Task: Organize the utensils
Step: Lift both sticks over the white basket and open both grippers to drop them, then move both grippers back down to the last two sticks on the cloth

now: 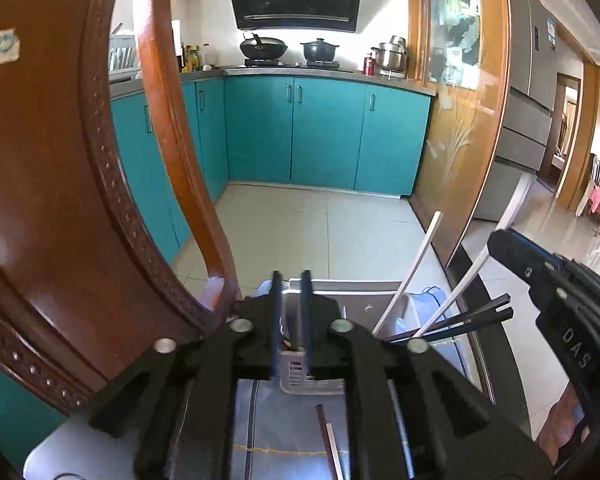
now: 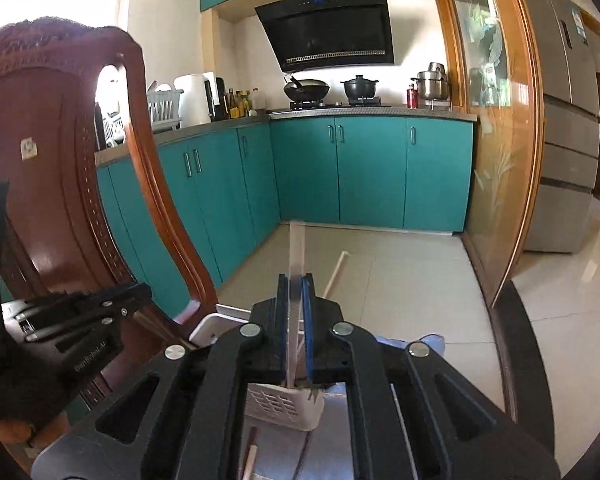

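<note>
A white slotted utensil holder (image 1: 298, 376) (image 2: 280, 404) stands on the table just past both grippers. My left gripper (image 1: 291, 280) hovers over it, jaws a narrow gap apart with nothing between them. My right gripper (image 2: 295, 280) is shut on a white chopstick (image 2: 296, 248) whose lower end reaches down into the holder. In the left wrist view the right gripper (image 1: 498, 242) grips that white chopstick (image 1: 452, 296) from the right. A second white chopstick (image 1: 410, 272) (image 2: 335, 276) and two black chopsticks (image 1: 468, 318) lean out of the holder.
A carved wooden chair back (image 1: 60, 200) (image 2: 40, 152) stands close on the left. Loose brown and white chopsticks (image 1: 330, 440) (image 2: 249, 456) lie on the table cover before the holder. The dark table edge (image 1: 496, 344) runs along the right. The left gripper (image 2: 132, 296) shows at the left.
</note>
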